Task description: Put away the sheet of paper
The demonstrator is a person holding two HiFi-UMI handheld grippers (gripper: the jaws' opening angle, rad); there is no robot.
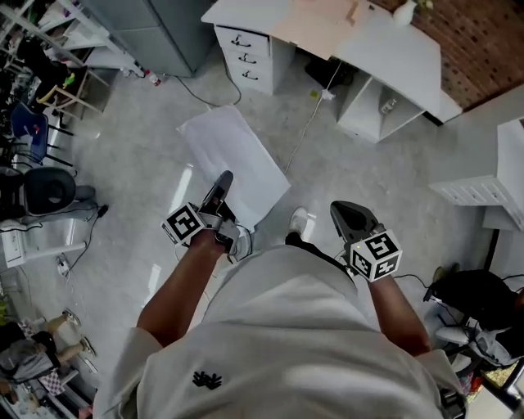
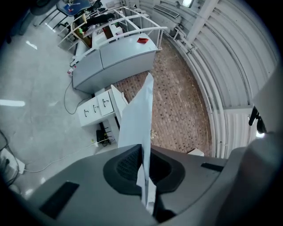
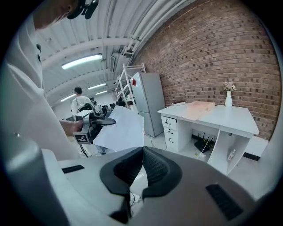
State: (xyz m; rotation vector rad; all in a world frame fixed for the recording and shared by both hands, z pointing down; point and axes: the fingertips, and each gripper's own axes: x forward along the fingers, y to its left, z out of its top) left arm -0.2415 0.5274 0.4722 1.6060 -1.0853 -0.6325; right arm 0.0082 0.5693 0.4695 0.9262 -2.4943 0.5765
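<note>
A white sheet of paper (image 1: 232, 158) hangs in the air above the grey floor, and my left gripper (image 1: 222, 182) is shut on its near edge. In the left gripper view the paper (image 2: 136, 119) stands edge-on, clamped between the two dark pads, and rises ahead of the gripper (image 2: 143, 152). My right gripper (image 1: 345, 211) is held at waist height to the right, shut with nothing in it. Its own view shows its pads (image 3: 152, 165) meeting at the tips, with the paper (image 3: 120, 129) and the left gripper (image 3: 93, 123) off to the left.
A white desk (image 1: 393, 49) with a drawer unit (image 1: 248, 56) stands ahead by the brick wall, with a pink board (image 1: 315, 24) and a vase (image 3: 228, 98) on top. A grey cabinet (image 1: 155, 33), a floor cable (image 1: 307, 123) and an office chair (image 1: 49, 192) are around. A person (image 3: 79, 99) stands far off.
</note>
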